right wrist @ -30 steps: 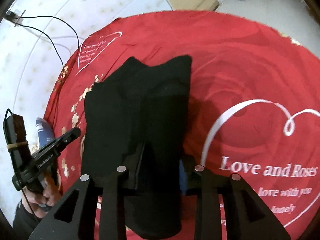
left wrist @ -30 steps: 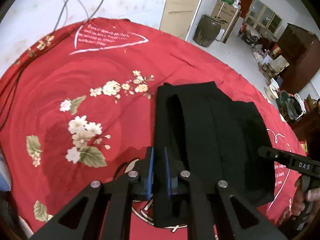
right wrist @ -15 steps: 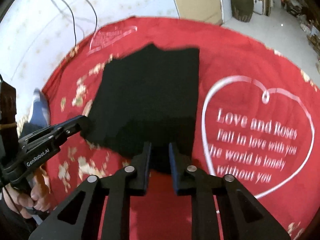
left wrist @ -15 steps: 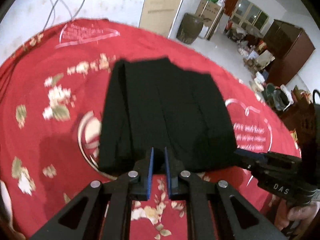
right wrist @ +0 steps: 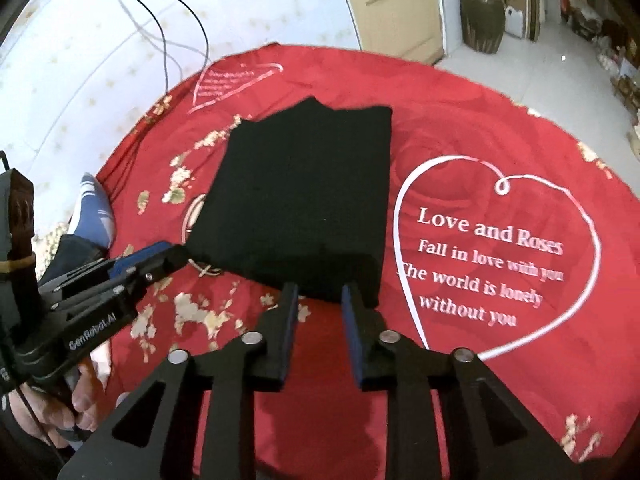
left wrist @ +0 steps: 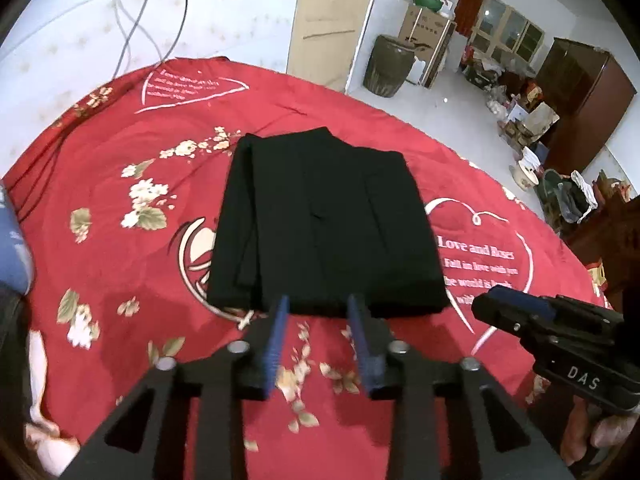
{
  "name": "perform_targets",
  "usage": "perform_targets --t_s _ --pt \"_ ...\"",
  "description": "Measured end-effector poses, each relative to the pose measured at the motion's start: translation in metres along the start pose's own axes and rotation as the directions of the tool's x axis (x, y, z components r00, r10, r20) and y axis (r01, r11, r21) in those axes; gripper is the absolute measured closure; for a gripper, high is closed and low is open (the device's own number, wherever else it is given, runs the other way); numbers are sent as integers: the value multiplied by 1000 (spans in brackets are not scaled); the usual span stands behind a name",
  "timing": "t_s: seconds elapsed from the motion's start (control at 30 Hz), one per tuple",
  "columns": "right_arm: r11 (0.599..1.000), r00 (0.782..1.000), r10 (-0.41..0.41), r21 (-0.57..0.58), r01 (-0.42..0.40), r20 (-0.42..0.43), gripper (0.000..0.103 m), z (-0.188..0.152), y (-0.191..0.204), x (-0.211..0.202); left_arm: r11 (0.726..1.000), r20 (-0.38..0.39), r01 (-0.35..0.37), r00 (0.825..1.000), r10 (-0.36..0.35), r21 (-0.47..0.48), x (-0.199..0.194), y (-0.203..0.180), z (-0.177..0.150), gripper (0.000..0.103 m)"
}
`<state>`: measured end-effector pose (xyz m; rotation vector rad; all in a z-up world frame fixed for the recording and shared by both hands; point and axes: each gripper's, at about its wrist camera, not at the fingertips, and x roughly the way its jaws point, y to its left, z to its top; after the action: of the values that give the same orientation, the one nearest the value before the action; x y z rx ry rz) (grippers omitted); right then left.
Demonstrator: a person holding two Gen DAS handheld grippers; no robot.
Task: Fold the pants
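Pants (left wrist: 324, 220) lie folded into a compact black rectangle on the red surface (left wrist: 120, 152), long axis running away from us. We hold both tools empty with fingers spread: the left tool (left wrist: 318, 308) just short of the near edge, the right tool (right wrist: 318, 294) likewise, neither clearly nearer.
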<state>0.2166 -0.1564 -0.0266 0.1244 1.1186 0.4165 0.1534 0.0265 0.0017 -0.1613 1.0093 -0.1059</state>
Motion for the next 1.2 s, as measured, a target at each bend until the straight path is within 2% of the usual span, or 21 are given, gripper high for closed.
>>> perform_targets --t_s 0.27,0.53,0.7,0.8,0.83,1.03,1.2 --pt "999 999 -32 -17 33 43 77 -16 20 -26 1000 34 -21 999 21 -1 -25 -1 -17 55" --pt "997 998 -65 -42 66 19 77 -13 18 4 999 25 -48 999 47 4 13 7 -2 54" --pt "999 999 -45 -17 46 9 77 4 5 36 999 16 -41 999 40 16 39 5 12 54" --pt "997 995 -74 -3 74 -73 77 8 -5 65 998 -31 -53 998 53 25 60 7 13 54" --pt "998 995 -62 10 63 -78 77 8 -9 68 998 -46 -59 997 60 26 66 9 12 54" --pt "999 999 -35 33 35 -1 77 39 -20 61 998 -20 -61 998 61 -3 77 18 36 54" --pt "999 999 -39 28 39 -14 77 70 -32 88 996 -44 -94 995 94 1 102 23 50 54"
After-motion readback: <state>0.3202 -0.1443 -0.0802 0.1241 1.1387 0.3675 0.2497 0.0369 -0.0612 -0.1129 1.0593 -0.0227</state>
